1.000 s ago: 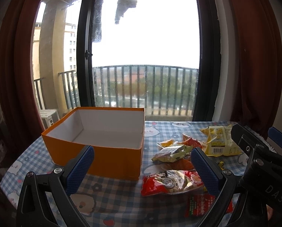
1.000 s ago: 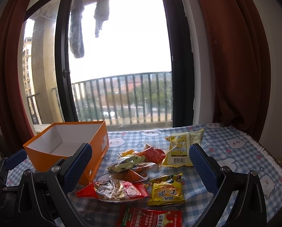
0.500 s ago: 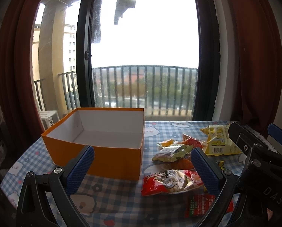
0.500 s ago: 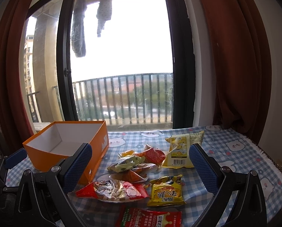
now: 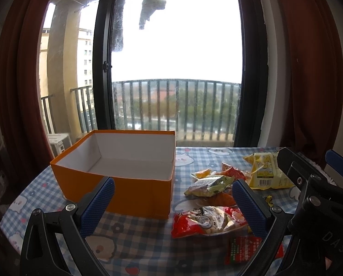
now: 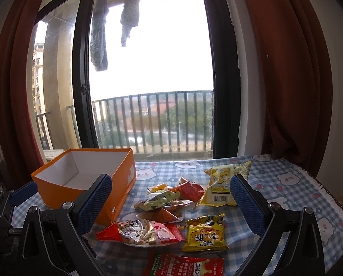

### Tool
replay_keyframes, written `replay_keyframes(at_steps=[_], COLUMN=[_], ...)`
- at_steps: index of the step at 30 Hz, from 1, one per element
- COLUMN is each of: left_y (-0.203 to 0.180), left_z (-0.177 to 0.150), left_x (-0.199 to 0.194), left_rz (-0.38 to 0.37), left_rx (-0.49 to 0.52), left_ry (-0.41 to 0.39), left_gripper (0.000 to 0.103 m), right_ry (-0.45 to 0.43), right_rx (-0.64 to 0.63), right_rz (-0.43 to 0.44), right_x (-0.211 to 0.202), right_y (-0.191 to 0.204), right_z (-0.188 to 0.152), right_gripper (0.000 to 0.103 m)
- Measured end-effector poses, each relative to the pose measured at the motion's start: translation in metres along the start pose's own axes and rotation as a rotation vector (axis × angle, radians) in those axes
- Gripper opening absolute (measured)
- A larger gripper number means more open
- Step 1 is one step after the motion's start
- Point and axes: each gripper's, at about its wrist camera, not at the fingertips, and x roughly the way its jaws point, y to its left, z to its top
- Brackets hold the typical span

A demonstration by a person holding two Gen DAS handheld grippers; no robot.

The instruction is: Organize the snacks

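Item: snack packets, loose heap on the checked table (image 6: 286, 197), beside the empty orange box (image 5: 116, 186). Nearest: red peanut packet (image 6: 141, 231), crinkled, part clear; yellow packet (image 6: 204, 234), flat; red sachet (image 6: 185, 265) at the near edge. Handling, as judged: take one packet at a time by a sealed edge, lift clear of its neighbours, release low inside the box. Right tongs (image 6: 171, 203): spread, empty. Left tongs (image 5: 173, 204): spread, empty, facing the box.

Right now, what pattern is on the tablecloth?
Blue-and-white checks with cartoon bears on the tablecloth; clearest in the right wrist view.
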Motion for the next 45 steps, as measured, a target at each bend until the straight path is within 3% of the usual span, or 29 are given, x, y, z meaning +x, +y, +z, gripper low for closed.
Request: replay_keyframes(at_steps=[20,45], left_y=[-0.001,-0.026], left_z=[-0.005,-0.076], left_x=[0.008,0.063], left_rz=[0.0,-0.065], left_rx=[-0.014,0.054], left_ry=[-0.006,0.209], left_gripper=[0.102,0.096], right_ry=[0.023,0.243], right_rx=[0.001,0.043], right_rz=[0.01,0.008], right_x=[0.009,0.058], right_y=[-0.002,-0.028], right_z=[-0.007,-0.084], right_gripper=[0.103,0.103])
